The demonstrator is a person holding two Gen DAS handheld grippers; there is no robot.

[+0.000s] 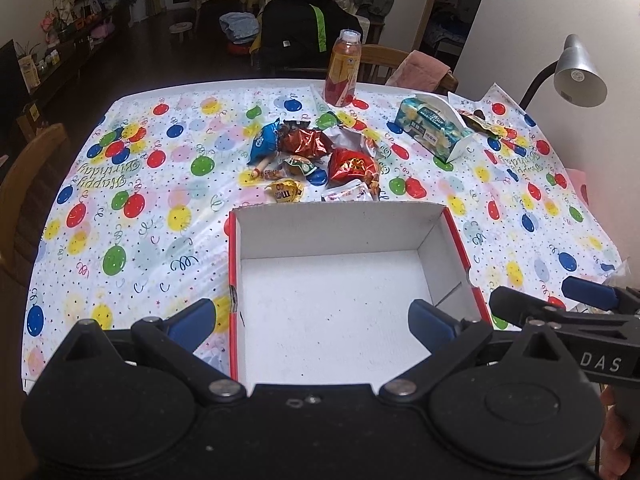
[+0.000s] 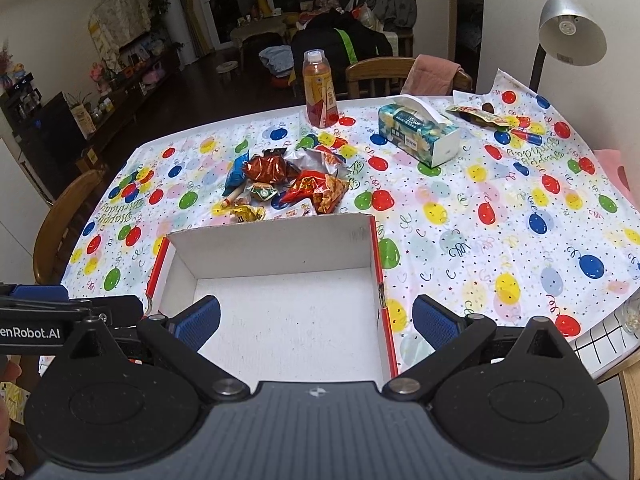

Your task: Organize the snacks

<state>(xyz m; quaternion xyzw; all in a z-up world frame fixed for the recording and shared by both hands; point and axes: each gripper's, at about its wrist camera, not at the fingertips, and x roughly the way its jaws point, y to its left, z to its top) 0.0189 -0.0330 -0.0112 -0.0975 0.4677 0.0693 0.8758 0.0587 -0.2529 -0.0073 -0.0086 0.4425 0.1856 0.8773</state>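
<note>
Left gripper [image 1: 314, 318], right gripper [image 2: 316, 318]: jaws apart, empty, poised over box [image 1: 340, 232], likely ready for picking. Box: near edge, empty, presumably the destination. Snacks [image 1: 316, 156]: heaped just beyond its far wall.

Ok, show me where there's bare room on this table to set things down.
Free: inside the red-edged white cardboard box, and the balloon-print tablecloth on its left. Also between the box and the blue tissue box. Crowded: the pile of foil snack packets just beyond the box.
</note>
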